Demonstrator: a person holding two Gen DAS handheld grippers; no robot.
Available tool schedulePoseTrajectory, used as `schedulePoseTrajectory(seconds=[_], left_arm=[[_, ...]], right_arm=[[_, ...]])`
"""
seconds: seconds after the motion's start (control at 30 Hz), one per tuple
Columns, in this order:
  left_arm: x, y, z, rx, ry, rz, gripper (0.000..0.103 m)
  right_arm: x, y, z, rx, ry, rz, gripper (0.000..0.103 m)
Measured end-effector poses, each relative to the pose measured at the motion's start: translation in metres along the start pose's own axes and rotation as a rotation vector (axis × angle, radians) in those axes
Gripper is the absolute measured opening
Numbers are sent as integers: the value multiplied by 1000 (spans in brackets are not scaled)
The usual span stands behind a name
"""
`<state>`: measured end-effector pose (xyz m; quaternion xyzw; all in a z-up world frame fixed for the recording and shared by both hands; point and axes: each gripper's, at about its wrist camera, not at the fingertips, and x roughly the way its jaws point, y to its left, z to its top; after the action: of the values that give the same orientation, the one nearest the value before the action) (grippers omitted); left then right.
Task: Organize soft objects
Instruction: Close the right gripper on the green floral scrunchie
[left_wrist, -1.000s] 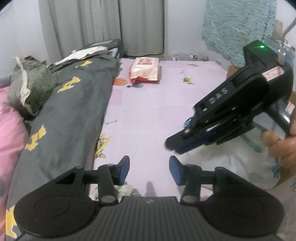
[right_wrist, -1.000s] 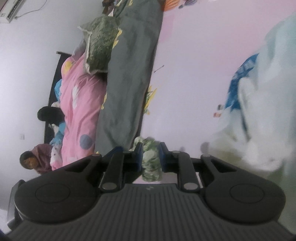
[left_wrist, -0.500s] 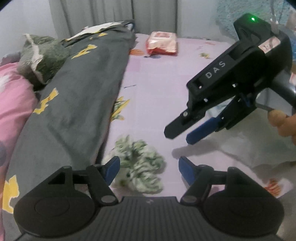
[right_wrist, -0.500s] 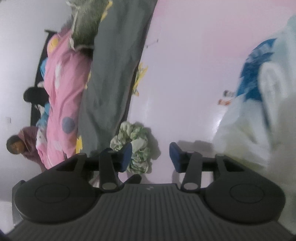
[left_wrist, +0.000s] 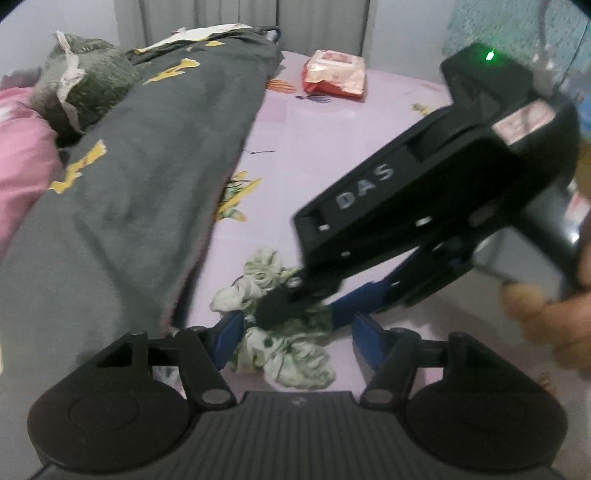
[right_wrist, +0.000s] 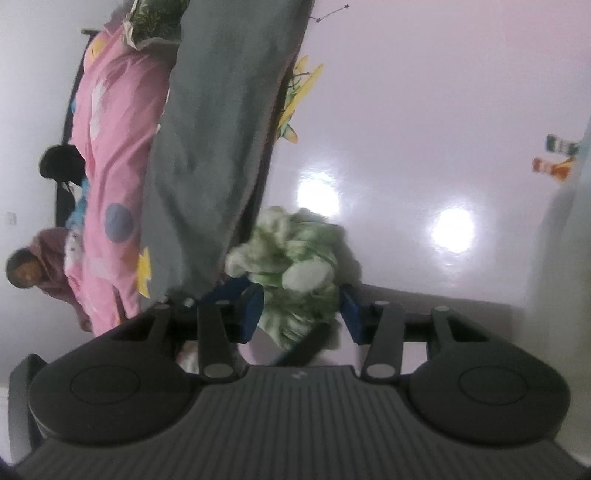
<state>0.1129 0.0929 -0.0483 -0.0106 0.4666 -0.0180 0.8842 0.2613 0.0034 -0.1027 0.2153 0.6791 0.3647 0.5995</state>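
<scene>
Scrunchie (left_wrist: 284, 347) sits between my two wide-open grippers, left (left_wrist: 295, 341) and right (right_wrist: 301, 312); crowded fingers risk colliding, I judge.

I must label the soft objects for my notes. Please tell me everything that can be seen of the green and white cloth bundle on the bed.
The green and white cloth bundle is a crumpled, ruffled piece of soft fabric, pale green patterned on white. It lies in a loose heap on the pink sheet, beside the edge of the grey blanket. It sits between the open blue fingers of the left tool, and the right tool, also open, reaches into it from above.
</scene>
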Motion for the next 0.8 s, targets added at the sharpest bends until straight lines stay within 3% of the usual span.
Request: schedulePoseTrajectory(seconds=[0.17,0.2,0.27,0.5,0.8], left_arm=[[-11,-7,8,12,-26,-45,66],[-15,-9,9,8,-33,-60,66],[-23,-15,14,19,-54,-80,66],[-50,-56,33,114,-137,-142,66],[-86,-133,61,265,-253,-242,67]], right_arm=[[-11,-2,-4,26,-41,40,35],[-16,-2,-6,30,-53,50,27],[-28,-3,-10,47,-75,91,20],[-88,-8,-30,37,-219,156,14],[-197,-27,-66,34,-421,190,14]])
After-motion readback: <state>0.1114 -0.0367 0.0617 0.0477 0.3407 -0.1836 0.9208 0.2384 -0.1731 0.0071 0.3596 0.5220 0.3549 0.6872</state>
